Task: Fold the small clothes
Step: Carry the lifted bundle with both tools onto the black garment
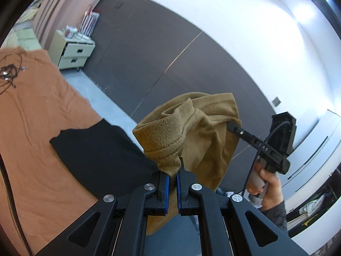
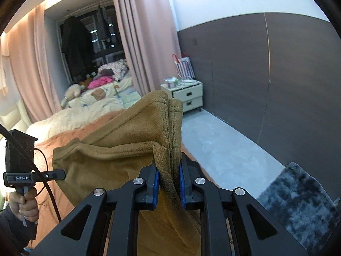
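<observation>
A small tan fleece garment hangs in the air between both grippers, above the bed. My left gripper is shut on its ribbed edge. My right gripper is shut on another bunched, ribbed edge of the same garment. In the left wrist view the right gripper shows from the side with its tips buried in the cloth. In the right wrist view the left gripper shows at the far left, tips against the cloth. The garment's lower part is hidden behind the gripper bodies.
An orange sheet covers the bed, with a black garment lying on it and a black cord at its far end. A cream nightstand stands by the dark wall. A grey rug lies on the floor.
</observation>
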{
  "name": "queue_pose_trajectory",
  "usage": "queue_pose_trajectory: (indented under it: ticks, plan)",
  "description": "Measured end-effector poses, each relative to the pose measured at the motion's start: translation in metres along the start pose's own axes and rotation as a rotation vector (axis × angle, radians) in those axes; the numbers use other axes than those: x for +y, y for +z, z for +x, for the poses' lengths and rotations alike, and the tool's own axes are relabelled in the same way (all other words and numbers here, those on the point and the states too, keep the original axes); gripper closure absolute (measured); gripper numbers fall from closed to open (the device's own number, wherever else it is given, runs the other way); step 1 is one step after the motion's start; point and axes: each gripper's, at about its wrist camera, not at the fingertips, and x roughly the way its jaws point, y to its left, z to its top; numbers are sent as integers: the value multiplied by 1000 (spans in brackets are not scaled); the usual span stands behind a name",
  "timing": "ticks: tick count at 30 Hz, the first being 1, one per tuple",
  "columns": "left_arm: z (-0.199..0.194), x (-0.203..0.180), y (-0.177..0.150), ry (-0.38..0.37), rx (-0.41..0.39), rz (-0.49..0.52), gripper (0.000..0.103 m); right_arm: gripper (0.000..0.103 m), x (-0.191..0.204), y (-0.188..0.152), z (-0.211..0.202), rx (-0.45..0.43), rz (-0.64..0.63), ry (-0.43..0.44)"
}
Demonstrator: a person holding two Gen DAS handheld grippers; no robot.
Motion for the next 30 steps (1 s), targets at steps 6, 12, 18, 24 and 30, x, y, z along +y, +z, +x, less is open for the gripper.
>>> queue_pose_trajectory:
  ticks: [6,12,18,24,30]
  plan:
    - [41,52,1,63,39,-54,98,91,23,5,60,71,-3,-16]
    - [66,100,15,124,41,-74,98,91,47,19,113,112,-13,-9]
    - [94,148,19,156,58,-118,98,91,50,25,163,170,-14,-17]
    - [126,191,21,337,76,-115,85,84,29,35,218,247,-46,-137]
    - [129,222,14,374,85,-171,66,43,43,37,233,243,-23,-193]
